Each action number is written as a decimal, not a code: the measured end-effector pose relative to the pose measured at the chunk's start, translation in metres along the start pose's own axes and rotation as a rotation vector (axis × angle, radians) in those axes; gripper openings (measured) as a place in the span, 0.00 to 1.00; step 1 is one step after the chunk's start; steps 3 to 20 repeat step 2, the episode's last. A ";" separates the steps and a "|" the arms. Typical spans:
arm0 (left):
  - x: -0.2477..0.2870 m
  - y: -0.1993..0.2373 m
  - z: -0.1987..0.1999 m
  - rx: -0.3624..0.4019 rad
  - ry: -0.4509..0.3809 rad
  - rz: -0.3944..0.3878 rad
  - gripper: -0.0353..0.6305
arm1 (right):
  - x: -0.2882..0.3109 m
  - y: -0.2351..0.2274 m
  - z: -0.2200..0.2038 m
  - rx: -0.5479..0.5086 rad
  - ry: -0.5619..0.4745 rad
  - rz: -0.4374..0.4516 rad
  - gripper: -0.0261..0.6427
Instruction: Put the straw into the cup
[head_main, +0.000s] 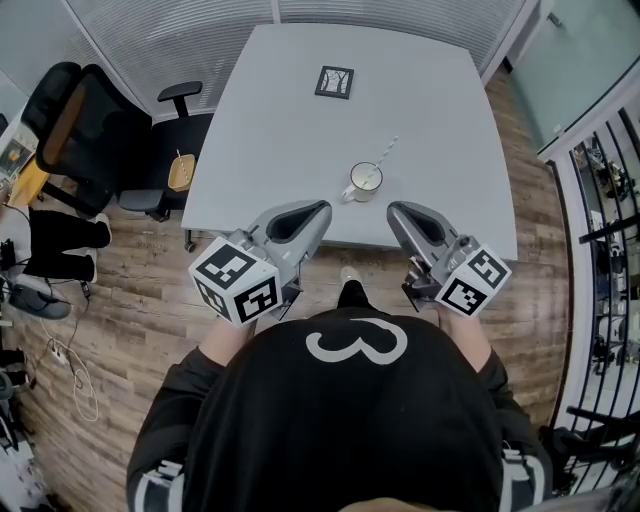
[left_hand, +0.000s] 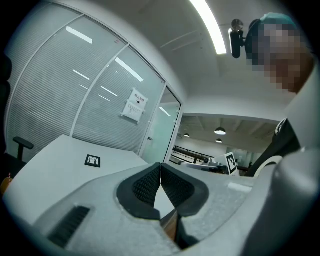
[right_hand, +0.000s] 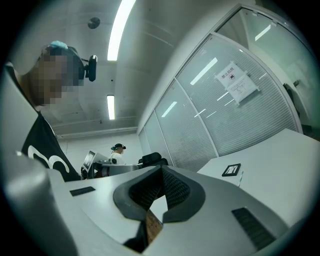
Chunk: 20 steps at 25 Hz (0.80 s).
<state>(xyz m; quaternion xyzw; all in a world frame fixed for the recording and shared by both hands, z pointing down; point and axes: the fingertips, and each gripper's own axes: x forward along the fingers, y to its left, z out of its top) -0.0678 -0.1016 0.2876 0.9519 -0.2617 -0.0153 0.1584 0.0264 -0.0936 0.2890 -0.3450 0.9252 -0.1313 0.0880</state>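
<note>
cup (head_main: 364, 181): on worktop (head_main: 270, 130), just ahead, between left gripper (head_main: 318, 209) and right gripper (head_main: 396, 210) | straw (head_main: 388, 152): slants from cup rim, away, toward right gripper's side | framed card (head_main: 334, 82): well ahead of both grippers

The cup (head_main: 364, 182) is white, the table (head_main: 280, 130) pale grey, the floor (head_main: 140, 290) brown wood-grain.

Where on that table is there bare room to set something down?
The table is bare down its left side, left of the tile and cup, and on its right past the straw. Crowded only by the near edge, where the left gripper and right gripper hover close to the cup.
</note>
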 end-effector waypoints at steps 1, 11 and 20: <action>0.000 0.000 0.000 0.001 -0.001 -0.001 0.08 | 0.000 0.000 0.000 0.002 -0.001 -0.002 0.06; 0.000 0.000 0.001 0.001 -0.002 -0.002 0.08 | 0.000 -0.001 -0.001 0.004 -0.003 -0.005 0.06; 0.000 0.000 0.001 0.001 -0.002 -0.002 0.08 | 0.000 -0.001 -0.001 0.004 -0.003 -0.005 0.06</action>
